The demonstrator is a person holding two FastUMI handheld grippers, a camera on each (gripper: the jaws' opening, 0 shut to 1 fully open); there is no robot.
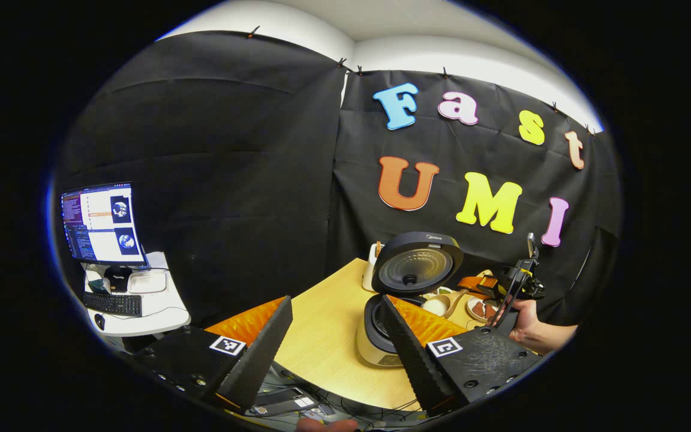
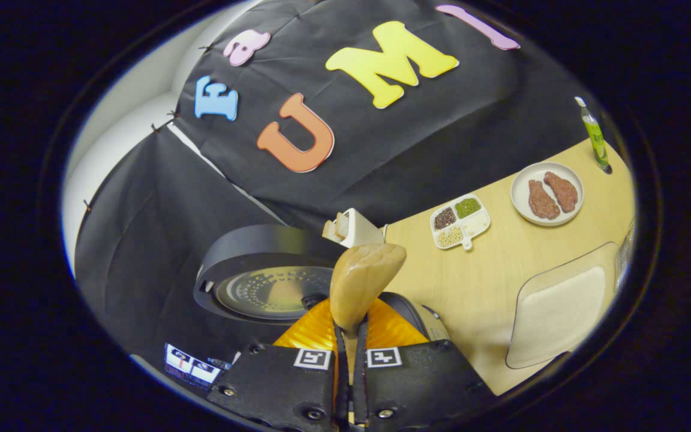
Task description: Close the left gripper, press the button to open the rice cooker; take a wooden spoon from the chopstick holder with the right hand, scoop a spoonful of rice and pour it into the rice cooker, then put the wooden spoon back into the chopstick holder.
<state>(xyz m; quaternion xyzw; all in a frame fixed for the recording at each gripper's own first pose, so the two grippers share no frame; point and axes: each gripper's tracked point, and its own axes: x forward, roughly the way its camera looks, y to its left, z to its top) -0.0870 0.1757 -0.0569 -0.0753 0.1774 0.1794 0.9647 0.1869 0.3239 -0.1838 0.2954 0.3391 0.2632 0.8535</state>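
Your left gripper [image 1: 336,336] stands wide open and holds nothing; its fingers [image 1: 261,348] spread from 7 to 5 o'clock at the bottom of the left gripper view, above the near edge of the table [image 1: 327,336]. Past the right finger, at about 4 o'clock from centre, the cooker [image 1: 381,336] sits with its lid [image 1: 420,264] swung up, the inner plate facing you. Behind the lid, at its 9 o'clock, the holder [image 1: 371,270] stands near the wall.

Your right gripper [image 2: 350,336] is clamped on the spoon [image 2: 360,282]: both fingers press the handle between them, with hardly any gap. In the right gripper view the spoon's bowl rises toward 12 o'clock from the fingertips, its back toward the camera, so you cannot tell whether it carries rice. It hangs over the open cooker [image 2: 417,312], whose lid [image 2: 267,288] lies at 9 o'clock of the spoon. The holder [image 2: 354,228] is just beyond the spoon's tip.

On the table [image 2: 489,282], at 3 o'clock, a clear rice tub [image 2: 567,306] sits near the edge. At 1 o'clock there is a divided tray [image 2: 460,221] of grains, then a plate [image 2: 547,193] with two brown pieces, and a green tube [image 2: 593,133] upright by the wall.

In the left gripper view, a hand [image 1: 531,330] holds the right gripper [image 1: 516,282] at 3 o'clock, beside the cooker. A monitor [image 1: 102,223] and keyboard [image 1: 113,303] stand at 9 o'clock.
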